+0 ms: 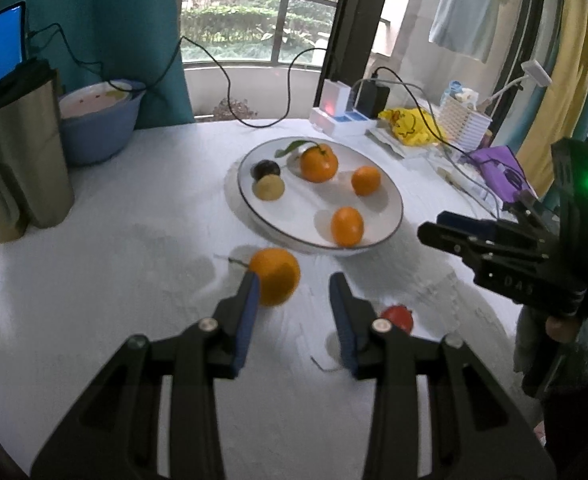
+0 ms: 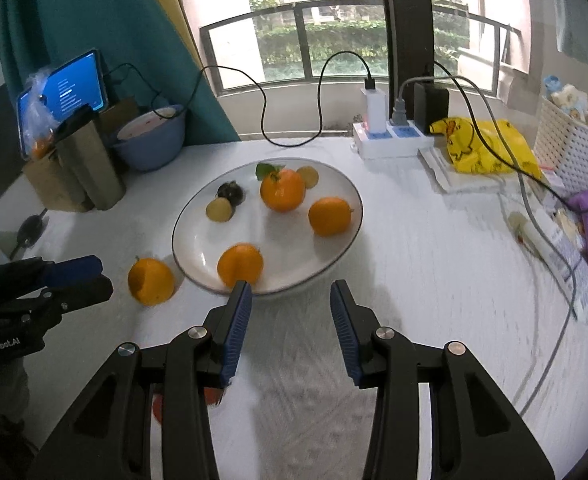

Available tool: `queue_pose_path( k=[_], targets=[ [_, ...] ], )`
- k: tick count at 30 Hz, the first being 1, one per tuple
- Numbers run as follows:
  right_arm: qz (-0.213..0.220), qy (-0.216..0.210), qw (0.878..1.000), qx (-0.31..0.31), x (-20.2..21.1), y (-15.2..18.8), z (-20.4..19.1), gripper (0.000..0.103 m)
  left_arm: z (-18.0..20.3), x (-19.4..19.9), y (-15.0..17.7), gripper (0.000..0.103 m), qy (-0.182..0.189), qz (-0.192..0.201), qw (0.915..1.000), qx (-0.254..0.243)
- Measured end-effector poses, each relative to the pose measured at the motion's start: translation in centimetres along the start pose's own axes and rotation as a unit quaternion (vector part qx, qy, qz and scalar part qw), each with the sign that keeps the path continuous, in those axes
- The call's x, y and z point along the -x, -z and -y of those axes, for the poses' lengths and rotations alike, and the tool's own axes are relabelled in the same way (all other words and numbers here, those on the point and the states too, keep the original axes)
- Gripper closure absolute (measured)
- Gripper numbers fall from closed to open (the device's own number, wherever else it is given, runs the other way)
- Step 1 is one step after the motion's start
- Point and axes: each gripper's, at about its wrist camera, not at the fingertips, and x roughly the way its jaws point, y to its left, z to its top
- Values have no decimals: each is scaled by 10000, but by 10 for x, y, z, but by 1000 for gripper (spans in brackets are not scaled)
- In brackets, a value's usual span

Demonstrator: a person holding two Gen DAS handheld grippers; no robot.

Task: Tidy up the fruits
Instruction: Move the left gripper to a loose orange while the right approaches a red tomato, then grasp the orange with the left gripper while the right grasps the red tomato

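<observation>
4 oranges show in all: 3 sit on the white plate (image 1: pixel 377 196), one with a leaf (image 1: pixel 318 162) at the far side, one (image 1: pixel 365 180) to its right and one (image 1: pixel 347 226) at the near rim, while the 4th, the loose orange (image 1: pixel 274 276), lies on the white table (image 1: pixel 114 280) just in front of the plate. 1 dark round fruit (image 1: pixel 266 169) and 1 pale yellowish one (image 1: pixel 268 188) touch each other on the plate's left part; the right wrist view shows a 2nd pale piece (image 2: pixel 307 176) behind the leafy orange. 1 small red fruit (image 1: pixel 398 317) lies nearer, partly hidden behind the left gripper's right finger. The left gripper (image 1: pixel 294 312) hovers low with its jaws spread, the left finger's tip overlapping the loose orange's edge; whether it touches is unclear. The right gripper (image 2: pixel 290 312) points at the plate's near rim, jaws spread and empty. Far left stand 1 blue bowl (image 1: pixel 98 128) and 1 metal cup (image 1: pixel 34 140); motion blur softens the near tabletop.
</observation>
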Motion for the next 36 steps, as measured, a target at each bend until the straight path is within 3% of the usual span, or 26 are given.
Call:
queue_pose_path(
  k=[21,32,36],
  targets=[
    [-401,-322,9985,159,-2,43,-43,60,-2,3,45,65,233,-185,9994,177],
    [-633,-577,9963,-121,-17,44,-46,60,-17,-4,40,65,184,-173,9993,269],
    [-651,-735,9951,-79,-18,42,-44,68,-17,-10,29,65,133,-98,9995,257]
  ],
)
